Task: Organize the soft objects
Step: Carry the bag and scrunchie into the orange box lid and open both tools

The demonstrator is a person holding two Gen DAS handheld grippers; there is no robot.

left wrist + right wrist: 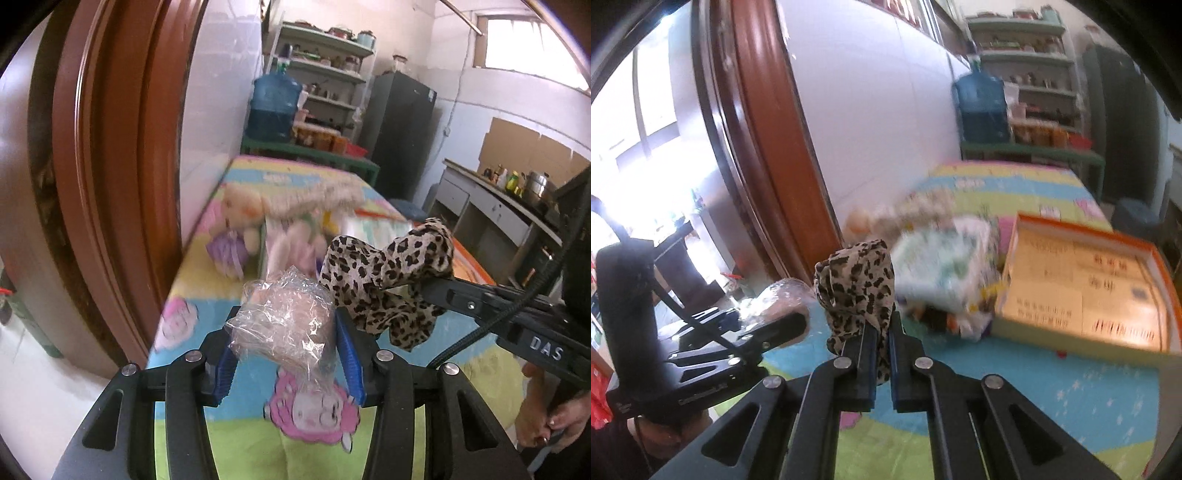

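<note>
My left gripper (286,332) is shut on a soft pinkish object wrapped in clear plastic (284,325), held above the colourful cartoon mat (221,291). My right gripper (881,325) is shut on a leopard-print cloth (857,284); the cloth also shows in the left wrist view (384,273), hanging from the right gripper's fingers to the right of the wrapped object. The wrapped object appears in the right wrist view (779,299) at the left. A cream plush toy (240,210) and a purple soft item (225,253) lie blurred farther along the mat.
An orange-edged cardboard box (1082,288) lies open on the mat at the right, beside a pale printed package (942,266). A brown door frame (110,147) and white wall run along the left. A water jug (273,107), shelves and a dark fridge (399,129) stand behind.
</note>
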